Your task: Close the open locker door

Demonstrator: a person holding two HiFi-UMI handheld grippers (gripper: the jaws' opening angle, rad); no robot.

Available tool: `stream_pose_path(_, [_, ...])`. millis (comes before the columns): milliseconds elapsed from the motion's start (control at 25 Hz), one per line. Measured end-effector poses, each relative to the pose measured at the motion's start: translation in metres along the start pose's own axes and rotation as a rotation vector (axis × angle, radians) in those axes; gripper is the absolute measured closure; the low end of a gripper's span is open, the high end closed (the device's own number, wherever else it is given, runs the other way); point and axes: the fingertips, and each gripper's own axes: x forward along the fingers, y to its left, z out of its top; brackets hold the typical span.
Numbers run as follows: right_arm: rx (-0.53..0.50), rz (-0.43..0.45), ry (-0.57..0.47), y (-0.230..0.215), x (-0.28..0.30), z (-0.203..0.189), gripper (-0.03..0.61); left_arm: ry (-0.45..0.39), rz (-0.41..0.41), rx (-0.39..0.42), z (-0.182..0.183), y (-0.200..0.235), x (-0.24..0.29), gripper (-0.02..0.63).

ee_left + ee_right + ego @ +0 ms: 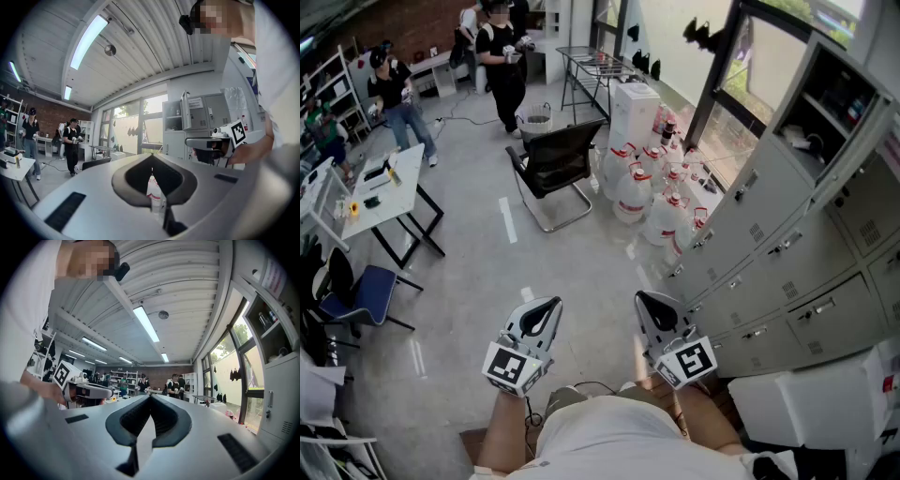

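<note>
Before the lockers (787, 246) stand water jugs (630, 197) and a chair (559, 159); left gripper (551, 306), right gripper (644, 299): jaws closed.

Daylight pours through tall windows (766, 70), bleaching their panes and sheening the grey floor (581, 267). Ceiling strip lights (86, 40) glare overhead. Both gripper views bow strongly, darken at circular edges and blur nearest the lens.

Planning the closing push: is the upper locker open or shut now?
Open: the upper locker shows its dark inside, no door covering it.
</note>
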Motion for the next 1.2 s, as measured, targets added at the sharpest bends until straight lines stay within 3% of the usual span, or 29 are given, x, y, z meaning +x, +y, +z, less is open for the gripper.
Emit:
stream_pose_path(400, [0.038,-0.036,-0.023,0.016,0.023,-0.017,0.568,0.019,-0.02,0.007,-0.023,0.029,-0.016,0.612])
stream_pose_path(640, [0.035,-0.055,-0.025,-0.008,0.042,-0.04,0.568,0.022,-0.015,0.01,-0.04,0.049,0.004,0.612])
stream_pose_path(960, [0.019,-0.064,-0.031,-0.083,0.089,-0.11,0.568,0.001,-0.028,0.015,-0.098,0.087,0.101,0.612])
stream_pose_path(1200, [0.026,-0.149,-0.043,-0.147,0.114,-0.124,0.568,0.027,-0.162,0.018,-0.114,0.099,0.194,0.611])
